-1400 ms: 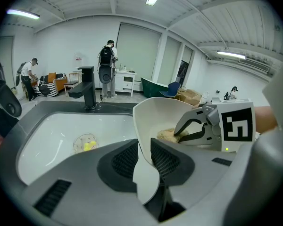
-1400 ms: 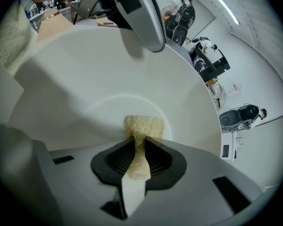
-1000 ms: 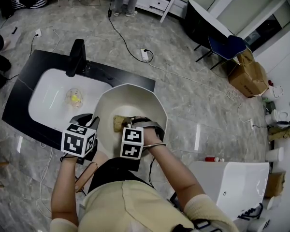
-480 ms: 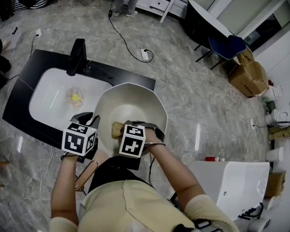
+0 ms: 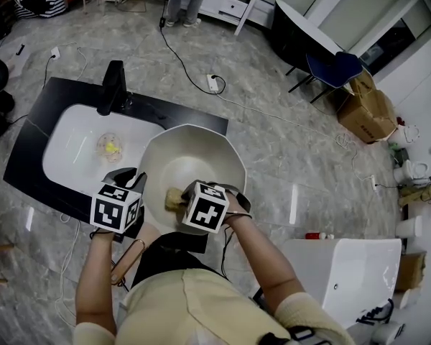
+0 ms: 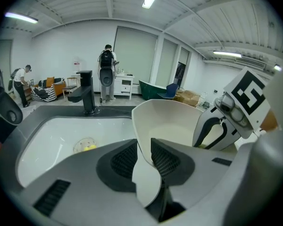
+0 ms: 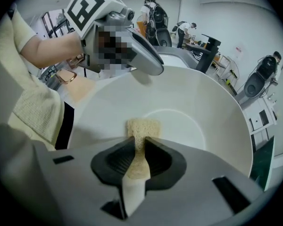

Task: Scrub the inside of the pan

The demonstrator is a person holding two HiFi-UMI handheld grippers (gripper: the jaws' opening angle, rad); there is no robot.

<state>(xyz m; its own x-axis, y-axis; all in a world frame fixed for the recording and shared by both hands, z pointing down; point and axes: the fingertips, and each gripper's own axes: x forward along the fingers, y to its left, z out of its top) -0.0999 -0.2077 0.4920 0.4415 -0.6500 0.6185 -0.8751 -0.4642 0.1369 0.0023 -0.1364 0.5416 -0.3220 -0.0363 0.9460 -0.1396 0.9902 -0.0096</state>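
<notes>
A white octagonal pan (image 5: 194, 157) is tilted over the black counter's edge beside the sink. My left gripper (image 5: 127, 177) is shut on the pan's near-left rim; in the left gripper view the jaws (image 6: 142, 155) pinch the thin white wall of the pan (image 6: 172, 119). My right gripper (image 5: 184, 196) points steeply down into the pan, shut on a tan sponge (image 5: 174, 198). The right gripper view has the sponge (image 7: 142, 127) squeezed between the pads (image 7: 156, 159) and pressed against the pan's (image 7: 198, 107) inner wall near the bottom ring.
A white sink basin (image 5: 72, 142) with a black faucet (image 5: 113, 85) lies left of the pan, with a yellowish item over its drain (image 5: 109, 146). A white cabinet (image 5: 345, 272) stands at the lower right. Cables run across the marble floor (image 5: 223, 95).
The right gripper has rolled and shifted, and it has dragged the sponge toward the pan's near side. The left gripper and the pan have stayed where they were.
</notes>
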